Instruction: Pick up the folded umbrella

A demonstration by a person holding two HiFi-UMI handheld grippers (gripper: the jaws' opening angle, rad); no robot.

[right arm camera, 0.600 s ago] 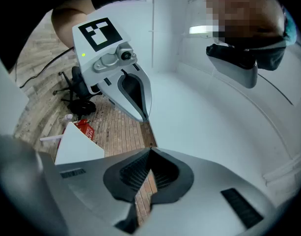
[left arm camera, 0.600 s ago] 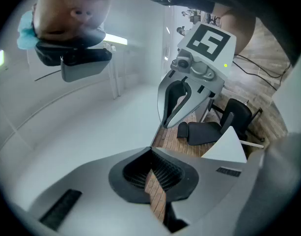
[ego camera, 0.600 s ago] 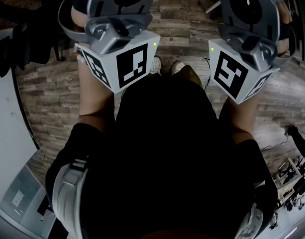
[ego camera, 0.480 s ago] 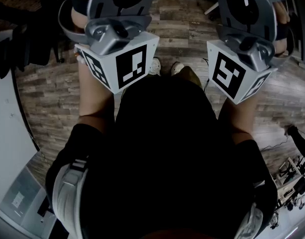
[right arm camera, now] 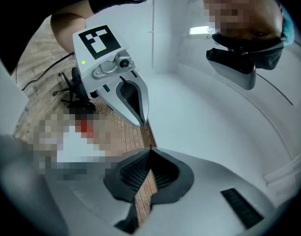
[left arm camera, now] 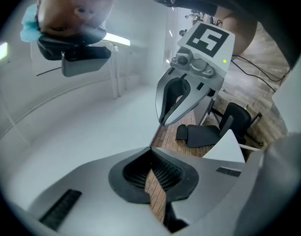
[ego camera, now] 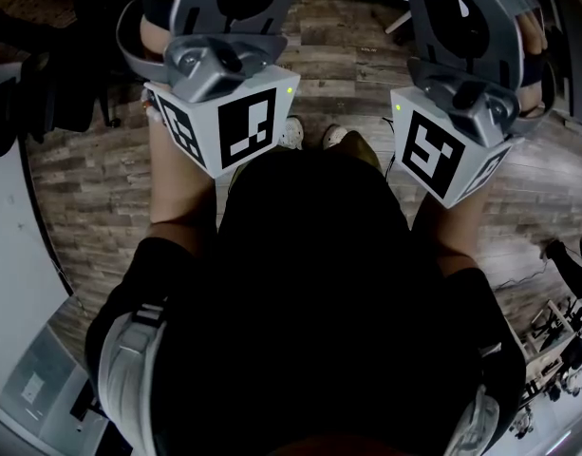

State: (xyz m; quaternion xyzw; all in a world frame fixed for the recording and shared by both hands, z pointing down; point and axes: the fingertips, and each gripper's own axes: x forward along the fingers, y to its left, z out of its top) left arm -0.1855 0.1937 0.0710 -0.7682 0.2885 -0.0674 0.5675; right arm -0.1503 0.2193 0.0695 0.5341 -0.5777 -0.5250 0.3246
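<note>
No folded umbrella shows in any view. In the head view both grippers are held up in front of the person's dark torso, their marker cubes at the left [ego camera: 224, 126] and at the right [ego camera: 442, 155]; the jaws run off the top edge. My left gripper [left arm camera: 151, 154] is shut, pads tip to tip with nothing between them. My right gripper [right arm camera: 150, 150] is shut and empty as well. Each gripper view catches the other gripper: the right one [left arm camera: 163, 121] from the left, the left one [right arm camera: 143, 122] from the right.
A wood-plank floor [ego camera: 91, 169] lies below, with the person's shoes [ego camera: 291, 133] on it. White curved panels [left arm camera: 81, 127] fill much of both gripper views. A black chair [left arm camera: 204, 134] stands on the planks. Cables and small gear [ego camera: 556, 335] lie at the lower right.
The right gripper's cube has drifted slightly left and down in the head view. The left gripper has hardly moved. Both stay shut.
</note>
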